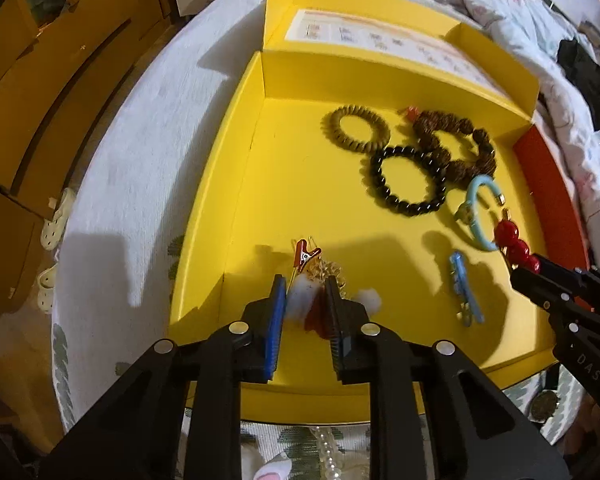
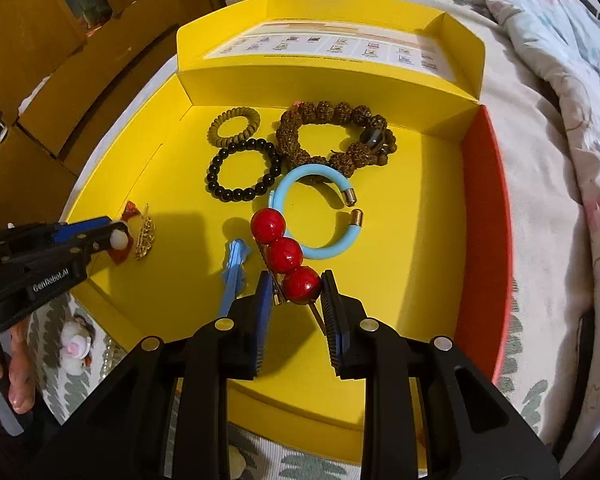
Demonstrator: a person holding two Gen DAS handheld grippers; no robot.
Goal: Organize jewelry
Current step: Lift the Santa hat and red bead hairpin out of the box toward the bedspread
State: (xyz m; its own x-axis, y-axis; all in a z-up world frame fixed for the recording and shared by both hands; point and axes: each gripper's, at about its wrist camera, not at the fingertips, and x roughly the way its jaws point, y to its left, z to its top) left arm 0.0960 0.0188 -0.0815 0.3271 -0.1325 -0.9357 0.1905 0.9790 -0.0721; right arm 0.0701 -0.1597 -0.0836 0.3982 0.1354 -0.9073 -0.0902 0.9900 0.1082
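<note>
An open yellow box [image 1: 260,184] [image 2: 400,240] holds the jewelry. My left gripper [image 1: 306,286] is shut on a hair clip with white pompoms and a red piece [image 1: 300,304] [image 2: 120,240], low over the box's near left part. A small red clip [image 1: 306,254] and a gold chain [image 2: 145,236] lie just beyond it. My right gripper [image 2: 294,282] is shut on a red three-ball hair clip [image 2: 284,254] [image 1: 514,242]. A light blue cuff bangle [image 2: 320,212], black bead bracelet [image 2: 242,174], brown seed bracelet [image 2: 332,136], olive coil tie [image 2: 234,124] and blue hair clip [image 2: 234,276] lie in the box.
The box sits on a white patterned bedspread [image 1: 140,140], its lid [image 2: 332,36] standing open at the back and a red side wall [image 2: 484,216] on the right. Cardboard boxes [image 1: 40,80] stand to the left. A pearl strand [image 1: 328,456] and a small plush toy [image 2: 76,348] lie outside the front edge.
</note>
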